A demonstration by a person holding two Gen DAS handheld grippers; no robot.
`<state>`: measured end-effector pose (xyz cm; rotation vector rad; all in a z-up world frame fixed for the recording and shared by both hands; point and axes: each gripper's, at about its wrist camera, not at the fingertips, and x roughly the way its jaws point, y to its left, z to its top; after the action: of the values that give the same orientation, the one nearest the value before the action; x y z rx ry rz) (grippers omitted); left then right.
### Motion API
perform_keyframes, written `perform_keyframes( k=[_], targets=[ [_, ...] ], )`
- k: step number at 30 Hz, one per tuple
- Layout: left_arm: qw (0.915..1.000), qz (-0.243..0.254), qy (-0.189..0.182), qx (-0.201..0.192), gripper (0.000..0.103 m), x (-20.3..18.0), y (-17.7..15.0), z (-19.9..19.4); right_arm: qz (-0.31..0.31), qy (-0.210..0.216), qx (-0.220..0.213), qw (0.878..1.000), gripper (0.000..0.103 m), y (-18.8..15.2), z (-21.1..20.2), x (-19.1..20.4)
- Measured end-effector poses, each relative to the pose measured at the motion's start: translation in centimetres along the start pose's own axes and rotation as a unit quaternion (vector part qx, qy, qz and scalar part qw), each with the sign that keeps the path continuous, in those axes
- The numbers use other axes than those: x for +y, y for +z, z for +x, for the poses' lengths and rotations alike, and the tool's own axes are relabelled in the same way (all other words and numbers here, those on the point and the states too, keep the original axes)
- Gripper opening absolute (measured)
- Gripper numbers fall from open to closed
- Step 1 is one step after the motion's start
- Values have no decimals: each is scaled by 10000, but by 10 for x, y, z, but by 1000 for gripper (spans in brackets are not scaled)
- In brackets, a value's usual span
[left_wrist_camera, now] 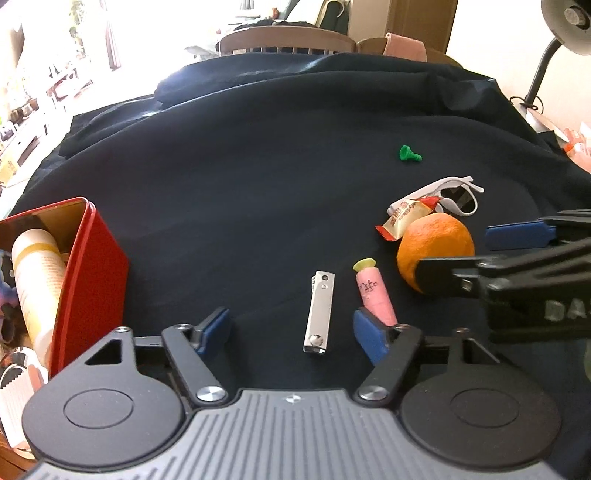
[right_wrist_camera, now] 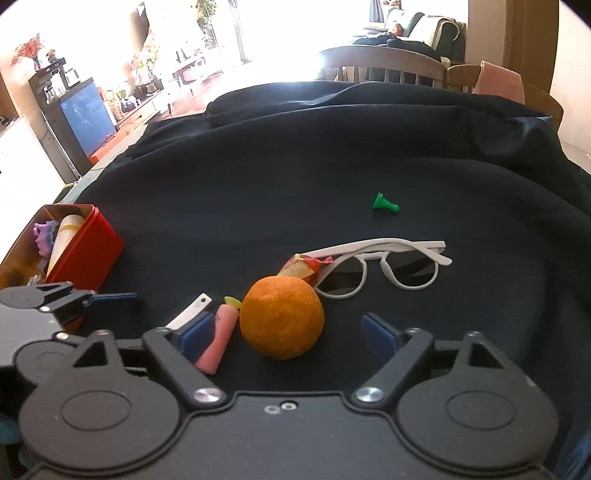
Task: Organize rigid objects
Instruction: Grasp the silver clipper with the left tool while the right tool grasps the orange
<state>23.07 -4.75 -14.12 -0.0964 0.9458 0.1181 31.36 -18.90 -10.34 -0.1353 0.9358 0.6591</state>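
Note:
My left gripper (left_wrist_camera: 291,330) is open, with a silver nail clipper (left_wrist_camera: 320,312) lying on the dark cloth between its fingers. A pink carrot-shaped toy (left_wrist_camera: 373,293) lies by its right finger. My right gripper (right_wrist_camera: 291,334) is open around an orange (right_wrist_camera: 282,316), and it also shows in the left wrist view (left_wrist_camera: 476,251) beside the orange (left_wrist_camera: 436,240). White sunglasses (right_wrist_camera: 384,267), a candy wrapper (right_wrist_camera: 303,267) and a green chess pawn (right_wrist_camera: 384,203) lie beyond. The clipper (right_wrist_camera: 190,312) and the pink toy (right_wrist_camera: 219,341) lie by my right gripper's left finger.
A red tin (left_wrist_camera: 92,277) at the left holds a cream tube (left_wrist_camera: 37,277) and a purple toy (right_wrist_camera: 44,236). A dark cloth (left_wrist_camera: 258,184) covers the table. Chairs (right_wrist_camera: 388,66) stand behind it and a desk lamp (left_wrist_camera: 569,26) at the far right.

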Motion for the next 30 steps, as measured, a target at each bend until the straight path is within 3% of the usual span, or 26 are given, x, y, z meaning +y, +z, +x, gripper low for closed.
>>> perform_keyframes(
  k=[3, 6, 8, 13, 16, 30],
  targets=[
    [9999, 7, -101, -16, 54, -2, -1, -3, 54, -13, 41, 10000, 78, 1, 5, -1],
    [9998, 83, -176, -8, 34, -8, -2, -6, 126, -39, 92, 9999, 72, 2, 10, -2],
    [9996, 84, -260, 13, 31, -9, -3, -7, 191, -3, 147, 9997, 61, 3, 13, -3],
    [9996, -18, -274, 38, 16, -5, -2, -8, 153, 42, 170, 9997, 53, 1, 14, -3],
    [9996, -11, -268, 56, 12, -4, -1, -7, 124, 1, 155, 9998, 53, 1, 12, -1],
    [9989, -293, -342, 86, 11, 13, 0, -22, 459, 98, 168, 9988, 53, -21, -17, -6]
  ],
)
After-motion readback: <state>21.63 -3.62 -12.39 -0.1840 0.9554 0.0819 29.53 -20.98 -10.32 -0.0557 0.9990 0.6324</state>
